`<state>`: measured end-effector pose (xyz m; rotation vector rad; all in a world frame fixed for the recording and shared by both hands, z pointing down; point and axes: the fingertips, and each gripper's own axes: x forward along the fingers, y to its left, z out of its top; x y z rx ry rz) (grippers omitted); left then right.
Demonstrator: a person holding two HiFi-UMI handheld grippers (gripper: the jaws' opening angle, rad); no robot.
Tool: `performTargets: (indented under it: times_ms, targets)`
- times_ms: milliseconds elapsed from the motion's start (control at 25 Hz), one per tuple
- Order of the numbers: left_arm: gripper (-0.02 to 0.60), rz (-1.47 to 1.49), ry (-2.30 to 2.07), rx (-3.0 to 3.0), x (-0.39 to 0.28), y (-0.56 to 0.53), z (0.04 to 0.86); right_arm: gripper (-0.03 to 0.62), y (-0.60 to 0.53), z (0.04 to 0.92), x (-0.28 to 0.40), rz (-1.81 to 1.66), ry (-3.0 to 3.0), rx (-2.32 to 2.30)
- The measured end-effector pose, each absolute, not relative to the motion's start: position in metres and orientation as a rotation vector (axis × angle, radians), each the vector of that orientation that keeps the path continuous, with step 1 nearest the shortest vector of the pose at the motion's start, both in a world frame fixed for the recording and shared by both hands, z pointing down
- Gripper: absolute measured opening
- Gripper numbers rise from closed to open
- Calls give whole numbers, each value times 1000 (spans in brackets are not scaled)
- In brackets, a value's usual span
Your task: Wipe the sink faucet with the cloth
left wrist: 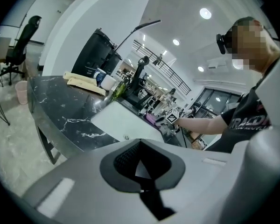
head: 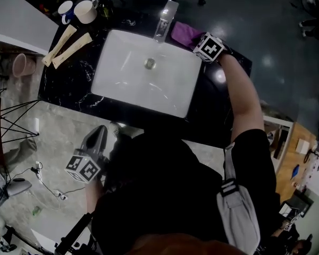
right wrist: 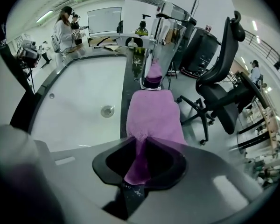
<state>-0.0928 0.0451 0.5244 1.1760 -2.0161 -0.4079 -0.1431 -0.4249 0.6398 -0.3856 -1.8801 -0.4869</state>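
A purple cloth (head: pixel 185 33) lies on the black counter just right of the chrome faucet (head: pixel 166 19), behind the white sink (head: pixel 122 76). My right gripper (head: pixel 201 44) points steeply down at the cloth's near edge. In the right gripper view the cloth (right wrist: pixel 154 113) narrows into a fold pinched between the jaws of the right gripper (right wrist: pixel 141 146), with the faucet (right wrist: pixel 164 41) just beyond it. My left gripper (head: pixel 98 138) hangs in front of the counter, off the sink, shut and with nothing in it (left wrist: pixel 140 169).
Two mugs (head: pixel 77 9) and two beige wrapped packs (head: pixel 68 45) sit on the black marble counter (head: pixel 69 81) left of the sink. A soap bottle (right wrist: pixel 141 29) stands behind the faucet. An office chair (right wrist: pixel 219 94) is beyond the counter, and a pink bin (head: pixel 22 64) is on the floor at left.
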Motion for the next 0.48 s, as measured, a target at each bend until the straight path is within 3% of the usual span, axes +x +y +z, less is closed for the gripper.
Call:
performTargets:
  times_ms: [280,480]
  targets:
    - [-8,-383,-2004,1259,-107,49,510,66,-433,610,-139,-313,-2064,-173]
    - [-8,-397,-1984,1305,-111,57,507,66,-442,498,-147,-69,-2422,-19]
